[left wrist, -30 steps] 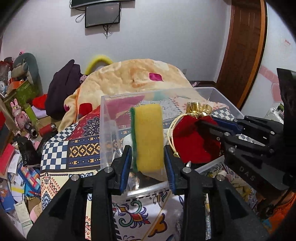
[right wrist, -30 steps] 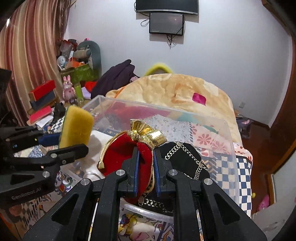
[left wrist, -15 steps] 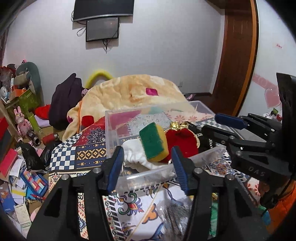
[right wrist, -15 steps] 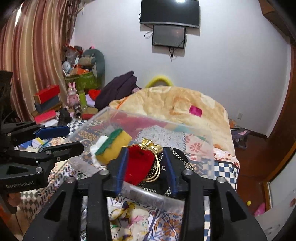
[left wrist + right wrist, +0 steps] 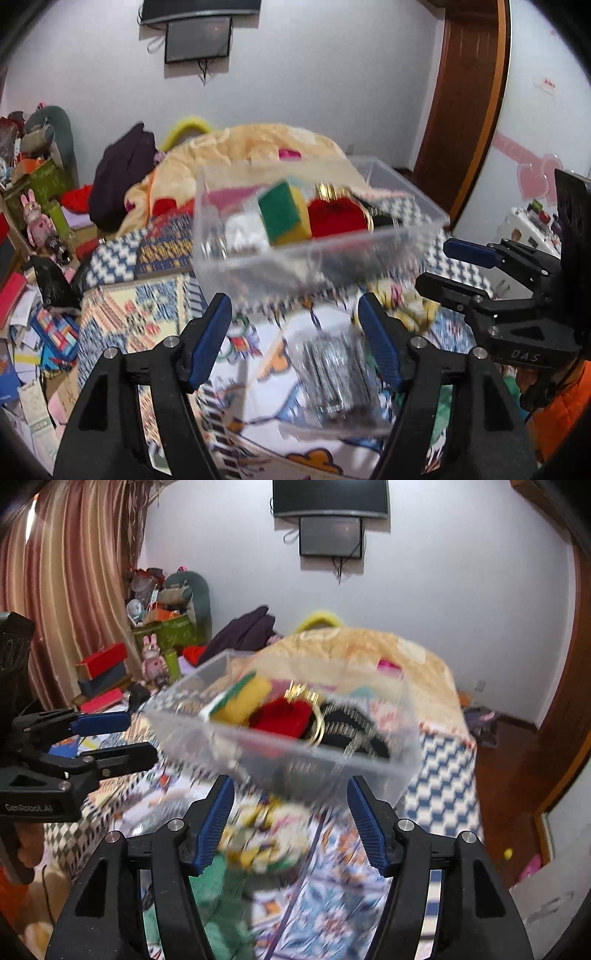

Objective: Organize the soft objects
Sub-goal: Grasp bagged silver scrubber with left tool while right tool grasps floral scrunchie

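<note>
A clear plastic bin stands on the patterned bedspread. In it lie a yellow sponge with a green face, a red pouch with gold trim, a white cloth and a black item with a chain. My left gripper is open and empty, in front of the bin. My right gripper is open and empty, also short of the bin; it shows at the right of the left wrist view.
A silvery packet lies on the bedspread just ahead of the left gripper. A green cloth and a yellow-white item lie near the right gripper. A beige blanket is heaped behind the bin. Clutter is piled at the left.
Both grippers let go, the left of the sponge and the right of the red pouch, opened wide and drew back from the bin. Sponge and pouch now lie in the bin.
</note>
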Motion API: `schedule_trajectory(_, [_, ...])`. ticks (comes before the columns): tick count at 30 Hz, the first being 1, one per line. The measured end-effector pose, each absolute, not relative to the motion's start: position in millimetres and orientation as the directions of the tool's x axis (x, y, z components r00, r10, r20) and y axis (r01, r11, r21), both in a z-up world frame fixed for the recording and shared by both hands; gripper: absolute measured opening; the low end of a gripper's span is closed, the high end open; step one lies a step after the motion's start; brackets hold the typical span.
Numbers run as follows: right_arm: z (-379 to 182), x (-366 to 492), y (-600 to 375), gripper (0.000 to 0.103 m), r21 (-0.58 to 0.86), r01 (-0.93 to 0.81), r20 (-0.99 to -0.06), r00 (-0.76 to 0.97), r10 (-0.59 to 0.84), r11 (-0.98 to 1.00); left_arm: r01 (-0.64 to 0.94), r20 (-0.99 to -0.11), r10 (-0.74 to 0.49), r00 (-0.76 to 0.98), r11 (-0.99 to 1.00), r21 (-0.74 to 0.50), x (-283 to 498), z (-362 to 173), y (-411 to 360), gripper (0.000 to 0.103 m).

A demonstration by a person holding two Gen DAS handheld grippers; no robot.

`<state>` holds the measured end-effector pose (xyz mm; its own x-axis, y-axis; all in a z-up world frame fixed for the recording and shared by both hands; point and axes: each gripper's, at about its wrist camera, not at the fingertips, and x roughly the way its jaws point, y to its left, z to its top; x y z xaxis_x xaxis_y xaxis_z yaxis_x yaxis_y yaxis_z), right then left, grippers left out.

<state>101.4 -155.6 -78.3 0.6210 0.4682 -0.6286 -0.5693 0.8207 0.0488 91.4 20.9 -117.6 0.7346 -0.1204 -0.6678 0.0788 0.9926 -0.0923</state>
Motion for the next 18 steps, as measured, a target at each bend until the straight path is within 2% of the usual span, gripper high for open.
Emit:
schedule_trajectory(10, [-103,100,-142,0.058,0.084,-0.589,-0.682,0.554,0.477,0.804,0.096,-0.735,-0.181,0.654,0.983,-0.157,82,-154,8,0.071])
schedule_trajectory(11, [-104,101,-141,0.056,0.089,-0.589,-0.683,0.551,0.48,0.803,0.095,-0.737,-0.183,0.651,0.983,-0.16,83,-157,6,0.071])
schedule_trajectory(13, [-106,101,-143,0.039,0.108,-0.596,-0.686,0.535,0.494,0.796,0.093,-0.739,-0.184,0.648,0.982,-0.163,84,-160,5,0.07])
schedule_trajectory(14, [-106,102,-143,0.036,0.116,-0.597,-0.685,0.531,0.499,0.794,0.092,-0.74,-0.188,0.646,0.981,-0.169,84,-162,5,0.069])
schedule_trajectory(16, [-106,100,-144,0.027,0.128,-0.594,-0.681,0.529,0.506,0.794,0.092,-0.741,-0.197,0.642,0.979,-0.181,86,-164,5,0.059])
schedule_trajectory(18, [-106,98,-147,0.022,0.137,-0.597,-0.678,0.524,0.514,0.79,0.096,-0.743,-0.21,0.635,0.976,-0.194,86,-166,5,0.054])
